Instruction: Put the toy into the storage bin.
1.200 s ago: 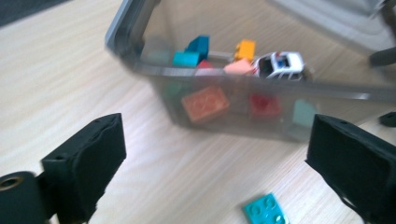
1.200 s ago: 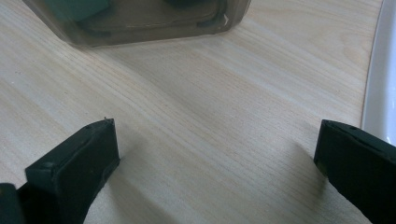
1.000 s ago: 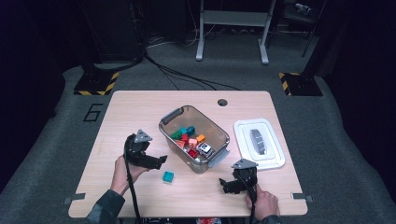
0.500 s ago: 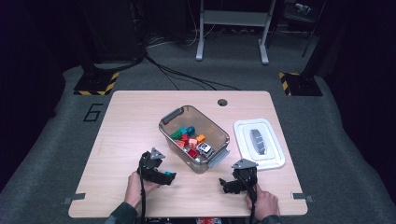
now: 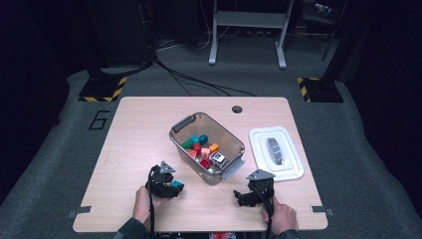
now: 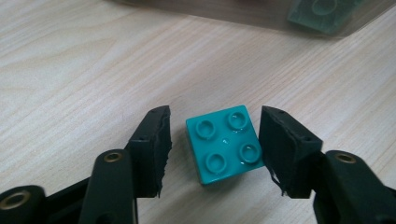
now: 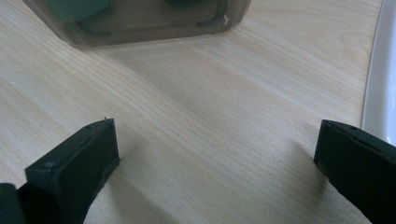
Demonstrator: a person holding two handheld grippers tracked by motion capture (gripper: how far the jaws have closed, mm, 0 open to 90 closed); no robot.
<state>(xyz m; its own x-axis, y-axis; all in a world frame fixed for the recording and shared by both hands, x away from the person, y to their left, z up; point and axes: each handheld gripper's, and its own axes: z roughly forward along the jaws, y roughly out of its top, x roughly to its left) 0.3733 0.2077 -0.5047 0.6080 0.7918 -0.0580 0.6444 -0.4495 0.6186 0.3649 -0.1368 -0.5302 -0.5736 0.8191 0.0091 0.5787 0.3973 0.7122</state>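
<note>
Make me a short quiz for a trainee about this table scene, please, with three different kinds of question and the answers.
1. True or false: the teal brick lies on the table between the jaws of the left hand-held gripper.
2. Where is the white lid? A) on the bin, B) on the table beside the bin, C) on the floor.
3. Fill in: the jaws of the right hand-held gripper stand ____ with nothing between them.

Key:
1. True. The left jaws have just been closing; a small gap shows at one side of the brick.
2. B, to the right of the clear bin of toy bricks, seen from the high view.
3. open.
</note>
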